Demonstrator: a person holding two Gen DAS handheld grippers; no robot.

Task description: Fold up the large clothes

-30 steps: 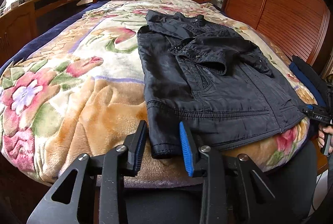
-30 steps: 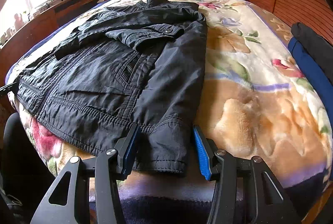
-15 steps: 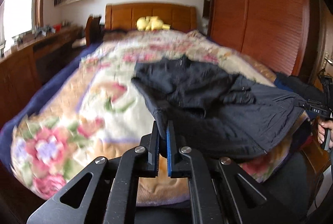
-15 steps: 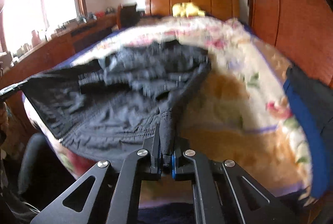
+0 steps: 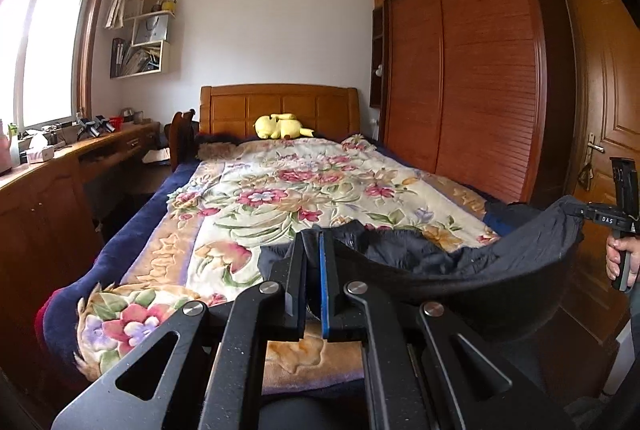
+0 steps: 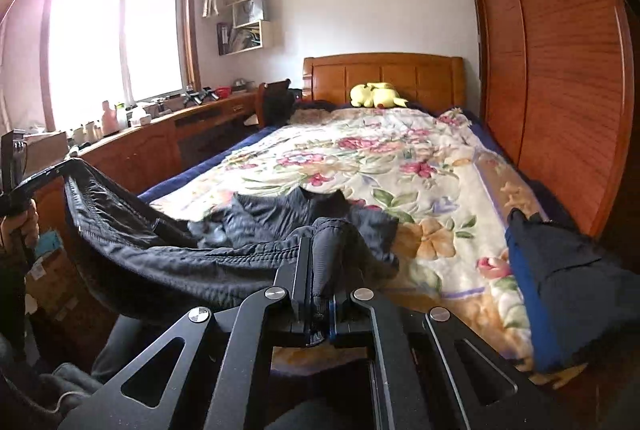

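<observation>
The left gripper [image 5: 313, 282] and right gripper [image 6: 318, 290], fingers clamped on opposite hem corners, are holding the dark jacket [image 6: 192, 262] taut between them, its collar end trailing on the floral blanket [image 5: 280, 198] beyond the fingertips, presumably for folding over.

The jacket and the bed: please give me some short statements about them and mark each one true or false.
1. Both grippers are shut on the hem of the dark jacket. True: the left gripper and the right gripper each pinch a corner.
2. The jacket lies flat on the blanket. False: its hem hangs lifted between the two grippers.
3. A yellow plush toy sits by the headboard. True.
4. The wardrobe doors are white. False: they are reddish brown wood.
5. A folded blue and dark garment lies on the bed's right edge. True.
</observation>
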